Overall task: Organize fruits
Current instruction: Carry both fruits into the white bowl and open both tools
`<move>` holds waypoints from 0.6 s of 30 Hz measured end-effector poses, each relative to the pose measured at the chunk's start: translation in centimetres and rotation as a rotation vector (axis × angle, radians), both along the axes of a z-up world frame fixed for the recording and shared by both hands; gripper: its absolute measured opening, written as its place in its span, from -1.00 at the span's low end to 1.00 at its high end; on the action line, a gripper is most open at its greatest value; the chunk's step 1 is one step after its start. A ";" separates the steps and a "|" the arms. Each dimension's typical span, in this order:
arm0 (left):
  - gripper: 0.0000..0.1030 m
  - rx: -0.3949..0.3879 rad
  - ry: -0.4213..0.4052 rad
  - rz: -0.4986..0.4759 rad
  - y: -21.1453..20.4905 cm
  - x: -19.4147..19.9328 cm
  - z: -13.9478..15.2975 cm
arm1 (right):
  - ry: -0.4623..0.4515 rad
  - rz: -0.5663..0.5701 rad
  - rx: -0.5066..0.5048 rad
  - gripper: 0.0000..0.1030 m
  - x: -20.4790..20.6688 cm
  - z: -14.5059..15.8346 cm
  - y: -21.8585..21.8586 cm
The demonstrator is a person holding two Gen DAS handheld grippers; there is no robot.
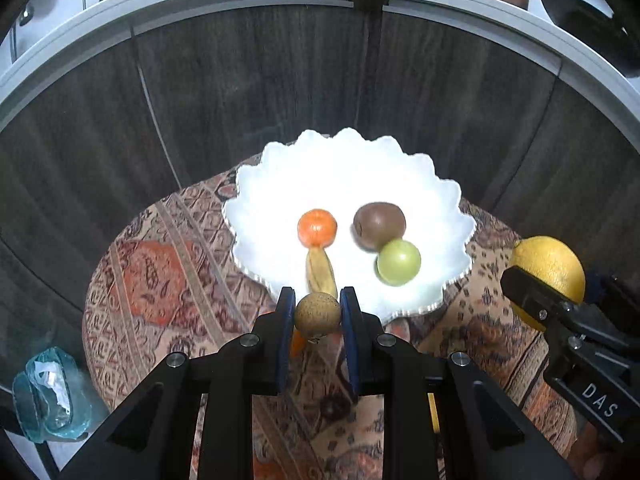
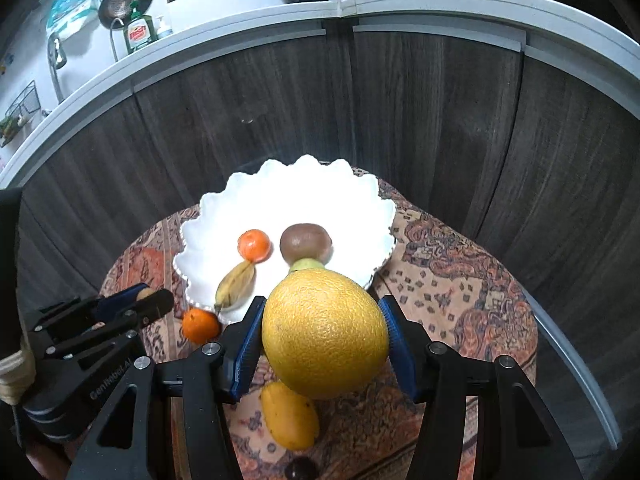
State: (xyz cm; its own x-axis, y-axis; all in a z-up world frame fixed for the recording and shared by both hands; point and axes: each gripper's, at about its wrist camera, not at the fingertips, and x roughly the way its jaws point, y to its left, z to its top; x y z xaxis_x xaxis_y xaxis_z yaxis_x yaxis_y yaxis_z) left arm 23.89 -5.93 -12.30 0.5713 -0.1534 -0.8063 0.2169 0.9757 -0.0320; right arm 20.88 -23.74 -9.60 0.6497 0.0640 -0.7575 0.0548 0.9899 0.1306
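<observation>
Left gripper (image 1: 318, 314): jaws narrow, blue pads clamped at three and nine o'clock on a small tan fruit (image 1: 318, 315), carried above the near rim of the bowl (image 1: 280, 168).
Tan fruit, handling: judged light and firm, with a speckled, dry skin; a pinch across its widest girth appeared sound.
Right gripper (image 2: 325, 334): jaws moderately wide, pads pressed on both flanks of a yellow citrus (image 2: 325, 334), held clear of the cloth (image 2: 460, 272).
Citrus, handling: judged the heaviest piece, its rind pebbled and stiff enough to take pressure; the pads sat slightly behind its middle, so it could roll forward.
Bowl: white, scalloped, probably brittle at the rim; lay at twelve o'clock from both grippers.
Bowl contents: mandarin (image 2: 255, 245) at ten o'clock, kiwi (image 2: 306, 242) at one o'clock, green fruit (image 1: 399, 261) touching the kiwi toward five o'clock, banana (image 2: 236, 282) at seven o'clock with its tip over the rim.
Cloth: patterned, covered a round table.
Fruit outside the bowl: second mandarin (image 2: 201, 325) just beside the rim at seven o'clock; mango (image 2: 290, 416) beneath the citrus; a dark round fruit (image 2: 302, 470) at six o'clock, too dim to name.
Judged step: both held fruits were being carried toward the bowl.
</observation>
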 end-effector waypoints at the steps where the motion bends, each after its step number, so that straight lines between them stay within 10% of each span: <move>1: -0.55 0.000 0.001 0.003 0.0 0.5 -0.1 | 0.000 -0.002 0.000 0.10 0.5 -0.1 0.0; 18: -0.55 0.006 0.009 0.038 -0.3 6.9 -1.9 | 0.031 -0.035 0.024 0.10 7.0 -2.3 -1.0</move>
